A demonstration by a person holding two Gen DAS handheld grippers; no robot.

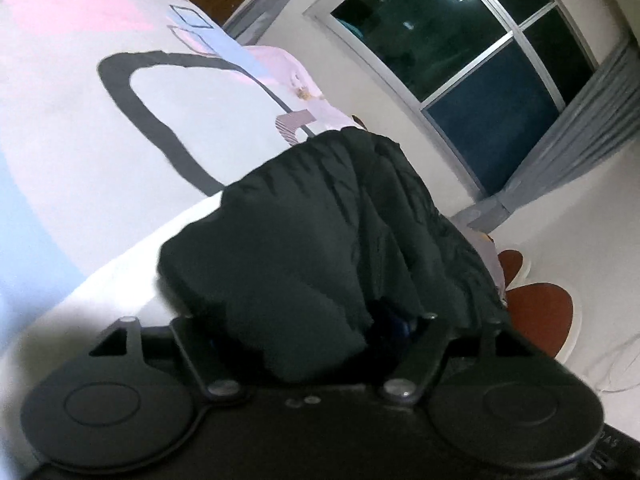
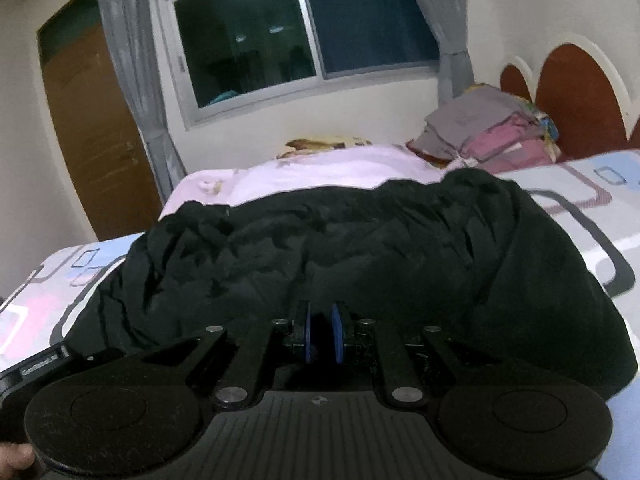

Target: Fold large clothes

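A large black garment (image 2: pixel 360 248) lies crumpled across the patterned bedsheet (image 2: pixel 48 292). My right gripper (image 2: pixel 323 330) sits at the garment's near edge. Its blue pads (image 2: pixel 308 332) stand close together with a thin fold of black cloth pinched between them. In the left wrist view the picture is rolled sideways. There the same black garment (image 1: pixel 320 232) bulges over my left gripper (image 1: pixel 304 316), whose jaws stand wide apart. One blue pad (image 1: pixel 402 326) shows with a dark gap beside it. The other finger is buried under the cloth.
A pink blanket (image 2: pixel 320 172) lies behind the garment. A stack of folded clothes (image 2: pixel 492 136) rests against the red-brown headboard (image 2: pixel 576 100). Beyond the bed are a dark window (image 2: pixel 280 40), grey curtains (image 2: pixel 132 80) and a wooden door (image 2: pixel 92 132). A hand (image 2: pixel 14 456) shows at the lower left.
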